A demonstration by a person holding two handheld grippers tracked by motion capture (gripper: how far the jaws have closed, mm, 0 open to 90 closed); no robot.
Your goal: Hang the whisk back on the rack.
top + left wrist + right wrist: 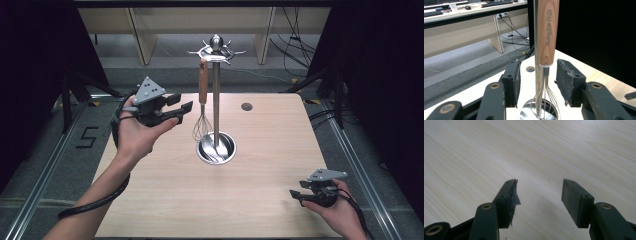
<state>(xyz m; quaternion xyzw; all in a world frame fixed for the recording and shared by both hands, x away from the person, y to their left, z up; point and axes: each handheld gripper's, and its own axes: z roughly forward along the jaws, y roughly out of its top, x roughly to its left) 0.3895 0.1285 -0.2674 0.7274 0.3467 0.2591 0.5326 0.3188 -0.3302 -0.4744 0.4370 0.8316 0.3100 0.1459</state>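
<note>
Looking down from the high view, I see my left gripper held above the table's left half, near the far edge, its tips just beside the whisk and apart from it. That whisk hangs by its wooden handle from the top ring of a steel utensil stand, whose round base sits around the middle of the table. My right gripper rests low at the near right corner, well apart from the stand.

From the left gripper view, the jaws stand apart, pads clear on either side of the whisk, which hangs beyond them against the stand's pole; nothing is pressed.

From the right gripper view, my right gripper is spread wide over bare table, holding nothing.
</note>
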